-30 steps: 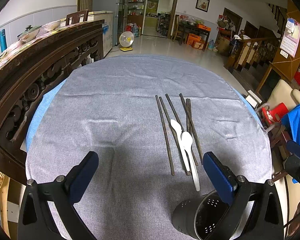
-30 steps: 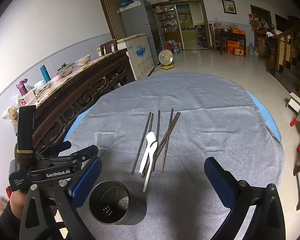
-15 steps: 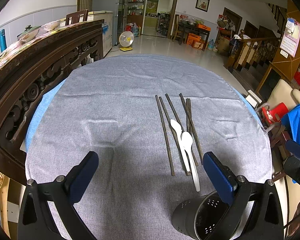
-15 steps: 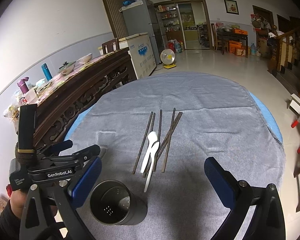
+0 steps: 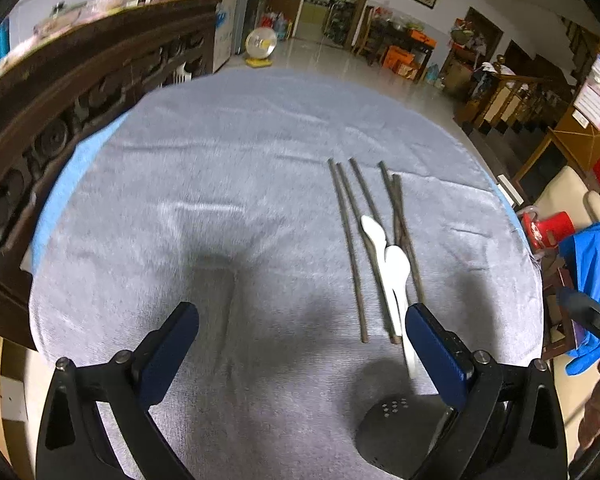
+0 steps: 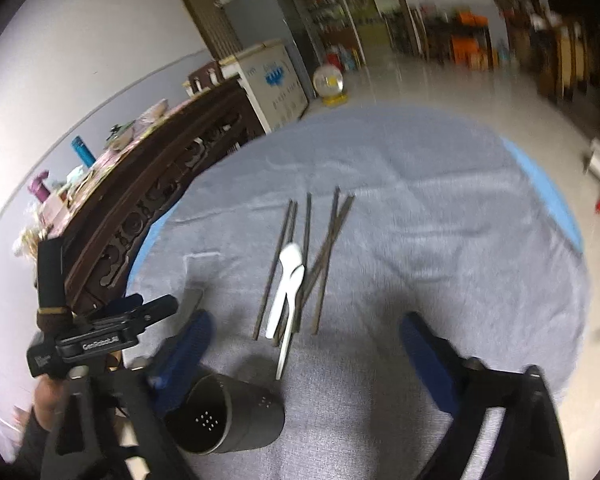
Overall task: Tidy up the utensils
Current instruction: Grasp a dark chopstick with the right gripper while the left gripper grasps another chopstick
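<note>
Both views now blurred, tilted further down than a second ago: approach beginning. Left gripper (image 5: 302, 338) and right gripper (image 6: 306, 340) spread wide, empty. Chopsticks (image 6: 309, 224) and white spoons (image 6: 286, 280) lie untouched mid-bench; perforated holder (image 6: 224, 418) near edge. Grey cloth (image 5: 228, 168) over bench; carved sideboard (image 5: 60, 92) beside, tiled hall beyond.

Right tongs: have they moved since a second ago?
Yes. The right tongs have advanced and dipped toward the spoons; the blurred frame shows more cloth, and the holder sits lower.
</note>
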